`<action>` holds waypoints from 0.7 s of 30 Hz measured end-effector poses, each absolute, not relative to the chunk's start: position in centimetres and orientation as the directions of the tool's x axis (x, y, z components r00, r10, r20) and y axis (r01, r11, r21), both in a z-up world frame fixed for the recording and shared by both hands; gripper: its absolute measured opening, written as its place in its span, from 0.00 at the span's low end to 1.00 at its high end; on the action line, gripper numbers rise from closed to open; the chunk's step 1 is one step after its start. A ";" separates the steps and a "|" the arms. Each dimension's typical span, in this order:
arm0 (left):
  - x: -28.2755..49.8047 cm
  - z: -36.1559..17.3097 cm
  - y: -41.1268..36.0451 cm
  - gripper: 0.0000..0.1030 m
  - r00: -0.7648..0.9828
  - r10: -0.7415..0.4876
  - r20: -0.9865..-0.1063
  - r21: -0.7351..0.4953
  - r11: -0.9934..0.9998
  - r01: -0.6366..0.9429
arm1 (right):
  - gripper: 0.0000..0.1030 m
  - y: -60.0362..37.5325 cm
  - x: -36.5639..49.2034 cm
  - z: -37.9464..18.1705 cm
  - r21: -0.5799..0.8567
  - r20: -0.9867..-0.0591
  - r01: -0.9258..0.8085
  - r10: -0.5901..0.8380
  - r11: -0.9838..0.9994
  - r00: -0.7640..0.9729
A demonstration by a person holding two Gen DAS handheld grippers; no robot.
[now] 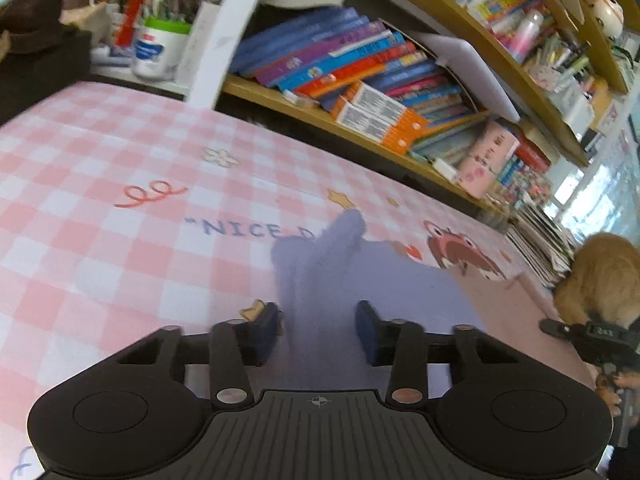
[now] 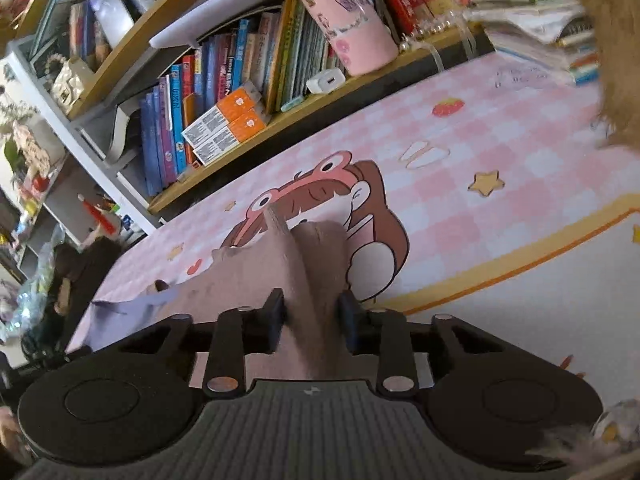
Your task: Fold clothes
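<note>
Covering the surface, a pink checked cloth (image 1: 120, 140) meets bookshelves (image 1: 360, 80).

Both tongs, left (image 1: 318, 326) and right (image 2: 312, 320), angled downward, jaws seemingly slightly parted

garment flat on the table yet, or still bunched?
Still bunched: the garment rises in a ridge between the right claw fingers; the same in the left claw.

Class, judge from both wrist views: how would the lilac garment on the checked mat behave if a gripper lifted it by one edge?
The lilac garment looks floppy: it bunches into a ridge between the left gripper. Probably light, since a thin fold stands up between the right gripper. It would likely drape and sag.
</note>
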State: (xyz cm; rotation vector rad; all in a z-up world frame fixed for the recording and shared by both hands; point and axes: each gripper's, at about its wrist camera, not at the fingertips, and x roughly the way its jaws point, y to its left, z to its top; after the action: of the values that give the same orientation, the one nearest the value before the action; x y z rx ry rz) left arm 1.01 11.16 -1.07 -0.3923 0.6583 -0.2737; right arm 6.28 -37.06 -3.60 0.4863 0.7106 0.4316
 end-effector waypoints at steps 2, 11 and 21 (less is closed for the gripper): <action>1.7 -1.0 11.3 0.32 0.757 -0.364 -0.542 -0.437 0.892 0.117 | 0.21 -36.6 6.6 -3.5 0.560 -0.508 -0.205 0.529 0.803 0.680; 6.4 -1.2 14.9 0.31 0.767 -0.332 -0.549 -0.449 0.891 0.064 | 0.21 -33.3 10.5 -3.8 0.612 -0.495 -0.211 0.577 0.762 0.650; 7.9 -1.8 16.8 0.32 0.808 -0.297 -0.508 -0.459 0.888 0.038 | 0.21 -30.6 13.4 -4.2 0.609 -0.467 -0.259 0.603 0.750 0.647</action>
State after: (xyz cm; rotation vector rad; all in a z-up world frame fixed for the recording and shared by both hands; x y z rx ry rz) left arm 7.92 16.84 -1.81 -0.4494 0.6071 -0.1854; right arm 13.39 -30.59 -4.19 0.5286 0.7095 0.5170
